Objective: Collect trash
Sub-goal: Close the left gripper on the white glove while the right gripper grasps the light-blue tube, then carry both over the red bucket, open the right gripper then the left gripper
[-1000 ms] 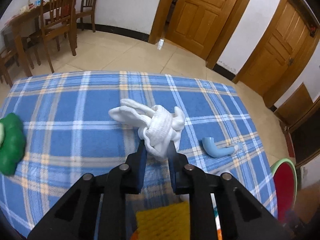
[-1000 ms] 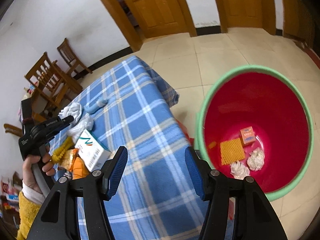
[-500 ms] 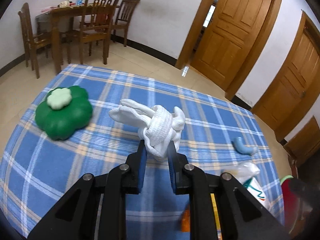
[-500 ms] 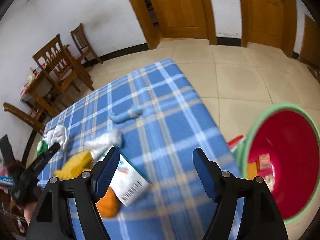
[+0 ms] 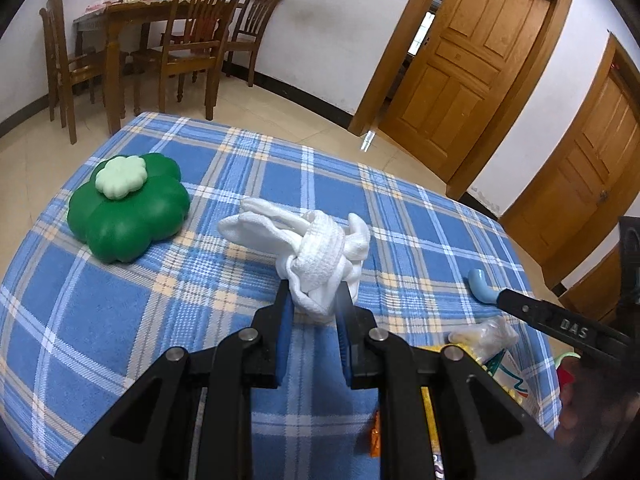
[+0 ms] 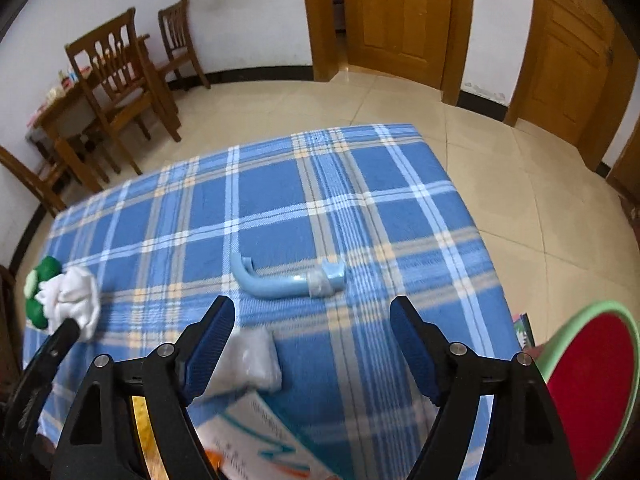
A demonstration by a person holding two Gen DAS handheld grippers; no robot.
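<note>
My left gripper (image 5: 314,300) is shut on a knotted white cloth (image 5: 320,248), which rests on the blue plaid tablecloth (image 5: 120,320). My right gripper (image 6: 312,312) hangs over the table with its jaws opening and nothing between them. Just beyond its fingertips lies a light blue curved tube (image 6: 280,286). A crumpled clear plastic bag (image 6: 248,356) sits by its left finger, and a white box with teal print (image 6: 264,436) lies beneath it. The red bin with a green rim (image 6: 592,380) stands on the floor off the table's right edge.
A green clover-shaped object (image 5: 128,216) sits at the table's left, close to the cloth. Yellow and orange packets (image 5: 374,436) lie near the table's front. Wooden chairs and a table (image 5: 172,40) stand by the far wall, with wooden doors (image 5: 460,64) beyond.
My right gripper swung from above the red bin to over the table near the blue tube, and its jaws widened. My left gripper shifted with the cloth, bringing the green clover object into view.
</note>
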